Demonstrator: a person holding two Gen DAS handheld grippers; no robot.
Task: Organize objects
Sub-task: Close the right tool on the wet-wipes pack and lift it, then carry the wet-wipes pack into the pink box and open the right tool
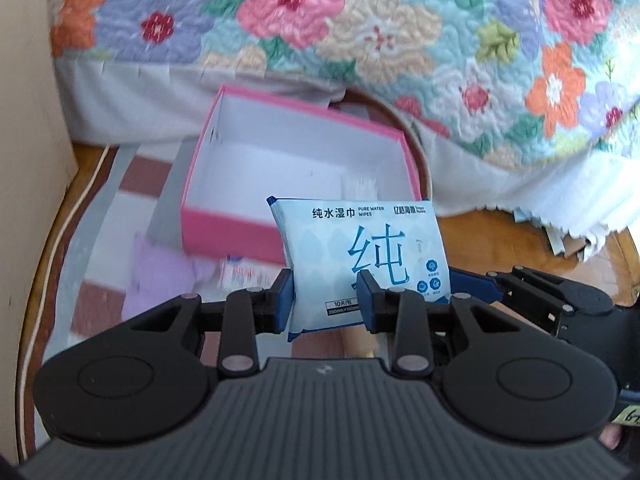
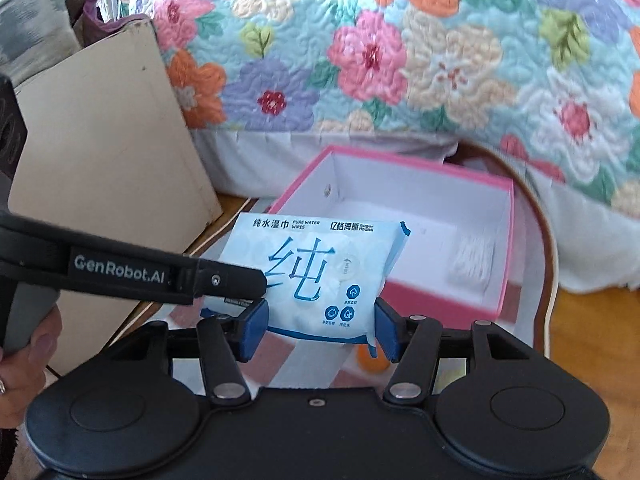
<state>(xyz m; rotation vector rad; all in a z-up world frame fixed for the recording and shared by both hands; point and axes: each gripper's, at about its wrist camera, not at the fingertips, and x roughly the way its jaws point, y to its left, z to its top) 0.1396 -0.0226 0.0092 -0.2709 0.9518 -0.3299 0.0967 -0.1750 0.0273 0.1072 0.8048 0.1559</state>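
A light blue pack of wet wipes (image 1: 360, 252) (image 2: 316, 264) hangs in the air, printed face toward both cameras. My left gripper (image 1: 324, 296) is shut on the pack's lower left part. It comes into the right wrist view from the left, one of its fingers (image 2: 236, 280) lying on the pack. My right gripper (image 2: 320, 324) has its blue pads against the lower right part of the same pack. In the left wrist view one of the right gripper's fingers (image 1: 476, 286) shows at the pack's right edge. Behind the pack stands an open pink box (image 1: 200, 208) (image 2: 504, 248) with a white inside.
A white bundle (image 2: 472, 260) lies in the box. The box stands on a striped cloth (image 1: 132, 184) over a round wooden table. A purple item (image 1: 160, 268) and an orange thing (image 2: 374, 362) lie near. A beige panel (image 2: 100, 140) stands left, a floral quilt (image 1: 400, 32) behind.
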